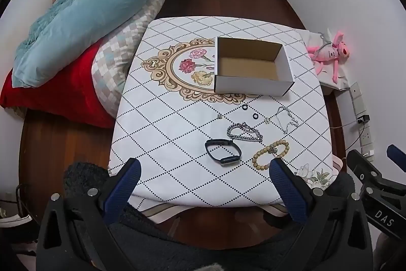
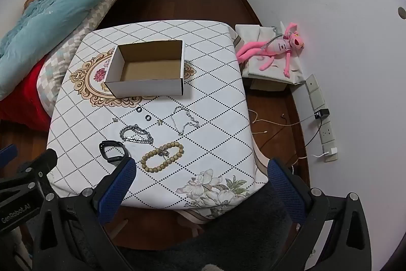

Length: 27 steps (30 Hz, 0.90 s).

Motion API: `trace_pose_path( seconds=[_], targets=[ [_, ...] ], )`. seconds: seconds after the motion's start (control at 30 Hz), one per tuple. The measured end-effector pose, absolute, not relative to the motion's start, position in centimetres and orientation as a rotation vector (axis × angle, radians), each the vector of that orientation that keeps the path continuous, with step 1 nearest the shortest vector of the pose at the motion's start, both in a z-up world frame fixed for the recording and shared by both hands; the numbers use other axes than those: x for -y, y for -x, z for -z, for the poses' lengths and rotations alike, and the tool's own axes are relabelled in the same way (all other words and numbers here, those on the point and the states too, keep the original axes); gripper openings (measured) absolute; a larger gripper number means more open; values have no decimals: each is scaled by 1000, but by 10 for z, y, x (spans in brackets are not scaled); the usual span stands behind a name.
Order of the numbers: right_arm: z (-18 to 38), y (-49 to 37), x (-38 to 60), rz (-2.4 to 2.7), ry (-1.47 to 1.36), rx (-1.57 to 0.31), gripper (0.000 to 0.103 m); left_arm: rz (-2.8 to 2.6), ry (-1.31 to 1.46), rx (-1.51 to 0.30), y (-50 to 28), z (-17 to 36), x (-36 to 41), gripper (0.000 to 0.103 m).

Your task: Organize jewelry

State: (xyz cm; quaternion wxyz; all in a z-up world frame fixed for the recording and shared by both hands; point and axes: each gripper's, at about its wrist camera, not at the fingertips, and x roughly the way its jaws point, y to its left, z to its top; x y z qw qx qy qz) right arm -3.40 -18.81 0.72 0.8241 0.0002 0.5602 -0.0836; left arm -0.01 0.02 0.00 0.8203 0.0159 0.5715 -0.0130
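Observation:
An open white cardboard box [image 1: 253, 69] [image 2: 147, 70], empty, stands mid-table. In front of it lie two small black rings [image 1: 245, 107] [image 2: 139, 110], a thin silver necklace [image 1: 288, 118] [image 2: 184, 120], a silver chain bracelet [image 1: 243, 133] [image 2: 136, 134], a black fitness band [image 1: 223, 152] [image 2: 113, 149], a wooden bead bracelet [image 1: 271, 154] [image 2: 162, 156] and small charms [image 1: 219, 116]. My left gripper [image 1: 203, 164] is open and empty above the table's near edge. My right gripper [image 2: 201, 164] is open and empty, near the front right corner.
The table [image 1: 177, 144] [image 2: 215, 103] has a white diamond-pattern cloth. A bed with a blue quilt [image 1: 83, 4] stands at the left. A pink plush toy [image 2: 276, 47] lies on a box at the right, with power strips and cables [image 2: 322, 116] along the wall.

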Motion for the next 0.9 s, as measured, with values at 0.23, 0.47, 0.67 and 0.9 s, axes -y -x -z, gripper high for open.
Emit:
trace_pose_path(
  seconds=[0.23, 0.47, 0.67, 0.9],
  targets=[
    [-9, 34, 187, 174, -4, -1189, 103, 22, -31, -1214, -6, -11, 3, 103],
    [-10, 35, 188, 174, -8, -1186, 103, 29, -30, -1202, -1, -10, -1, 103],
    [-11, 34, 188, 172, -10, -1185, 103, 30, -29, -1201, 0, -9, -1, 103],
    [-11, 36, 190, 168, -9, -1185, 103, 29, -29, -1200, -1, -9, -2, 103]
  ],
)
